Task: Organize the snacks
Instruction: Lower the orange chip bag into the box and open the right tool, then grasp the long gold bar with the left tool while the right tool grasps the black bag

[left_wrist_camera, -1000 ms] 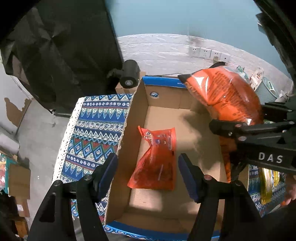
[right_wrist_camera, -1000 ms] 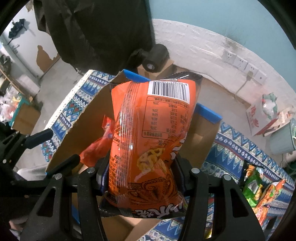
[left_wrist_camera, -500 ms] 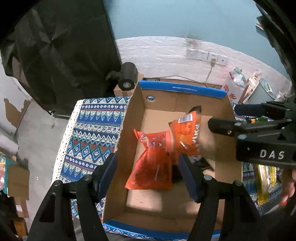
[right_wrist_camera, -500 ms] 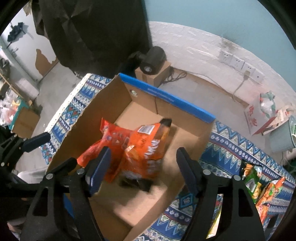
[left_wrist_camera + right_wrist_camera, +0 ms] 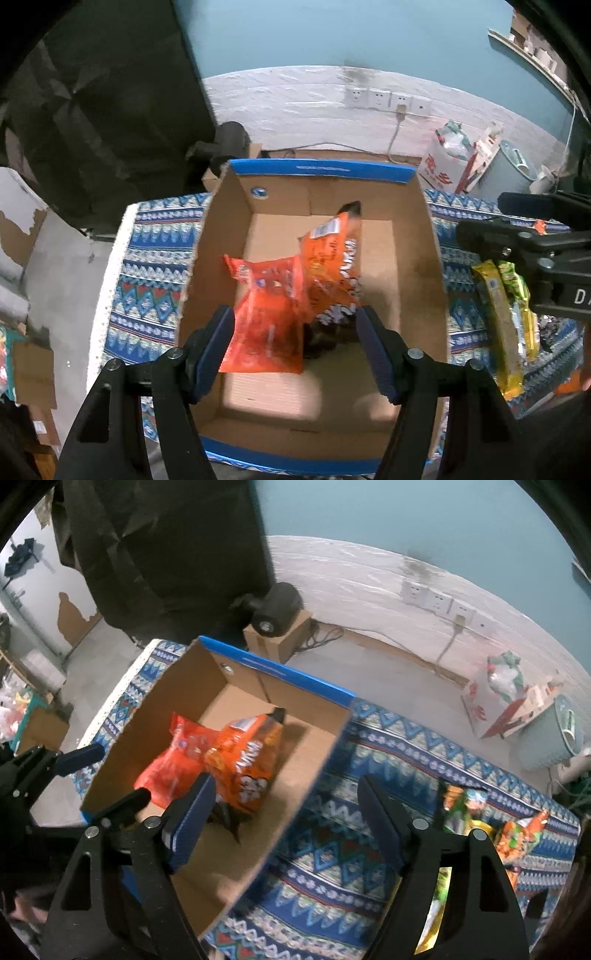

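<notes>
An open cardboard box [image 5: 432, 258] with blue rims sits on a patterned cloth; it also shows in the right wrist view [image 5: 317, 768]. Inside lie a red-orange snack bag [image 5: 269, 317] and an orange chip bag [image 5: 332, 266] leaning on it; both show in the right wrist view, the red one [image 5: 173, 764] left of the orange one [image 5: 247, 764]. My left gripper [image 5: 295, 354] is open and empty above the box's near end. My right gripper [image 5: 284, 819] is open and empty over the box's right wall.
Loose snack packs lie on the blue patterned cloth [image 5: 369, 768] right of the box: yellow and green bars [image 5: 498, 314], and green and orange bags [image 5: 465, 805]. A black roller on a small carton [image 5: 277, 609] stands behind the box. Wall sockets and a grey bin [image 5: 554, 738] are at the back.
My right gripper opened and let go of the orange chip bag, which dropped into the box against the red bag. The right gripper then drew back to the right.
</notes>
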Motion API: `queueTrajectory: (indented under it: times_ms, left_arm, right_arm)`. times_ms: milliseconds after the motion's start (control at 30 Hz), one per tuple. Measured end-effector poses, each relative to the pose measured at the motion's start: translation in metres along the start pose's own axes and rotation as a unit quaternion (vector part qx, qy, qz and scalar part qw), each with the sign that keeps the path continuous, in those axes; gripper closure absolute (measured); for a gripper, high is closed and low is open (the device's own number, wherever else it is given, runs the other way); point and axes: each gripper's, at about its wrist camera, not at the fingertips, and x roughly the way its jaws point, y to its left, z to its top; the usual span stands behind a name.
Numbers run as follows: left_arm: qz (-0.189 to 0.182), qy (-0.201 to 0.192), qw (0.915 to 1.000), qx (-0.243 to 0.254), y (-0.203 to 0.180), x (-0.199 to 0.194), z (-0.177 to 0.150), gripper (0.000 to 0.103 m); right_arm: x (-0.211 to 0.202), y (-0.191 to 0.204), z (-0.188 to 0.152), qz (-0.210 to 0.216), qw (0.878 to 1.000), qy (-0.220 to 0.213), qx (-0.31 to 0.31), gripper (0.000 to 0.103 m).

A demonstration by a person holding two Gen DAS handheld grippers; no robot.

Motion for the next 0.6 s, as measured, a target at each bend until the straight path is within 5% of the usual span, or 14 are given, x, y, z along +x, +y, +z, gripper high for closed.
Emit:
queueTrajectory:
  times_ms: [200,600]
  left_arm:
    - [-0.047,0.017,0.9988,0.003,-0.024,0.0,0.0,0.033]
    - [-0.049,0.027,0.997,0.054,-0.088,-0.001,-0.003,0.033]
  right_arm:
    - [-0.017,-0.029,-0.017,-0.003,1.0,0.0,0.023,0.023]
    - [-0.044,-0.087,-0.063,-0.04,0.998,0.006,0.038,0.02]
